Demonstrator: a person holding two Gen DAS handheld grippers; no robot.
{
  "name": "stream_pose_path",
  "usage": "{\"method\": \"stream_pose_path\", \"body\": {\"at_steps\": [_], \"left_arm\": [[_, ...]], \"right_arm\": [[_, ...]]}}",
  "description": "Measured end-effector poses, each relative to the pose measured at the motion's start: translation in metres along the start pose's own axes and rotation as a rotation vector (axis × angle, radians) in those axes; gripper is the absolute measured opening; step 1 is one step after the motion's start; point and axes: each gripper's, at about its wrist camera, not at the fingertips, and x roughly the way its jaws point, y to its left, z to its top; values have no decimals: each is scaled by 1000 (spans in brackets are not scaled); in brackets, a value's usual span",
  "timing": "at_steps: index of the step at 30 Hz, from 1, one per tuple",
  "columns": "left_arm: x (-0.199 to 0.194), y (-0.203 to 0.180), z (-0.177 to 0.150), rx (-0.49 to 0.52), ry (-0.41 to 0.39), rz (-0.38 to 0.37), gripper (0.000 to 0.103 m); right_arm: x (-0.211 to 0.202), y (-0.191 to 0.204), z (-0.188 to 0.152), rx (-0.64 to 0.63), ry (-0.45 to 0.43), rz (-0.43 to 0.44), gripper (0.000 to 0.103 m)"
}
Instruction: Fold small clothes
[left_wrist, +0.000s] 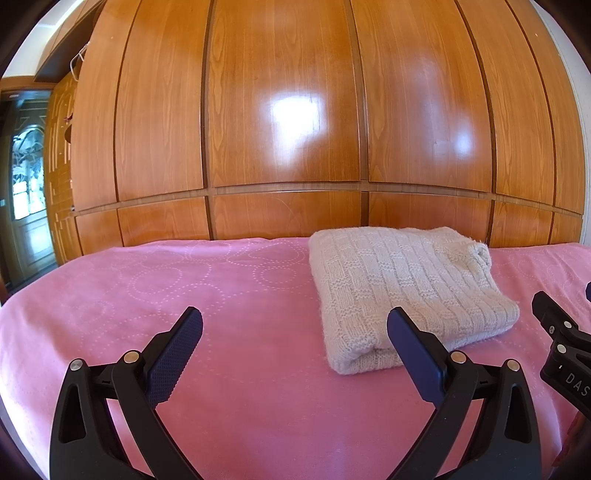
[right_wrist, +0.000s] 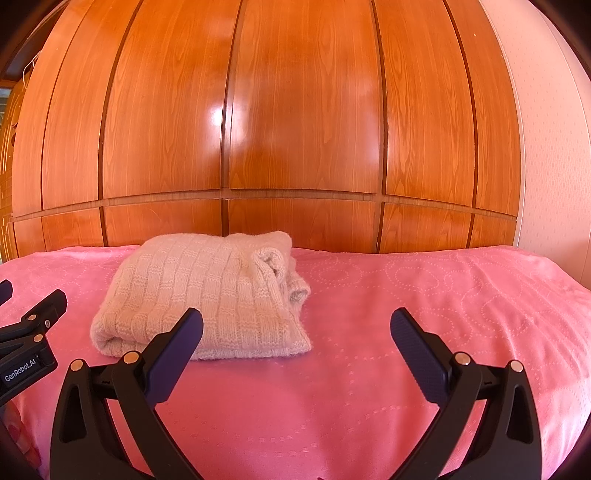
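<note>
Cream knitted sweater (left_wrist: 406, 291) folded into a thick rectangle, lying on the pink bedspread (left_wrist: 184, 295) toward the far edge, in front of the glossy wooden wardrobe (left_wrist: 280, 110). Left tongs (left_wrist: 295, 332) spread wide, holding nothing, hovering near the sweater's left near corner. Right tongs (right_wrist: 295, 332) likewise spread wide and empty, just right of the sweater's near edge. Sweater between the two tongs, touched by neither. Rolled cuff showing at the sweater's far right corner.

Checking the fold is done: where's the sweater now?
The sweater lies folded on the pink bedspread near the wooden wardrobe, ahead between both open claws: right in the left view, left in the right view.
</note>
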Motion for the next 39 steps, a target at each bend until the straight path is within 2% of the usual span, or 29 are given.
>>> {"method": "stream_pose_path", "body": {"at_steps": [15, 39], "left_arm": [[2, 1, -2, -4, -5, -7, 99], [7, 3, 0, -1, 37, -5, 99]], "right_arm": [[0, 1, -1, -1, 4, -2, 101], [2, 0, -3, -2, 9, 3, 101]]}}
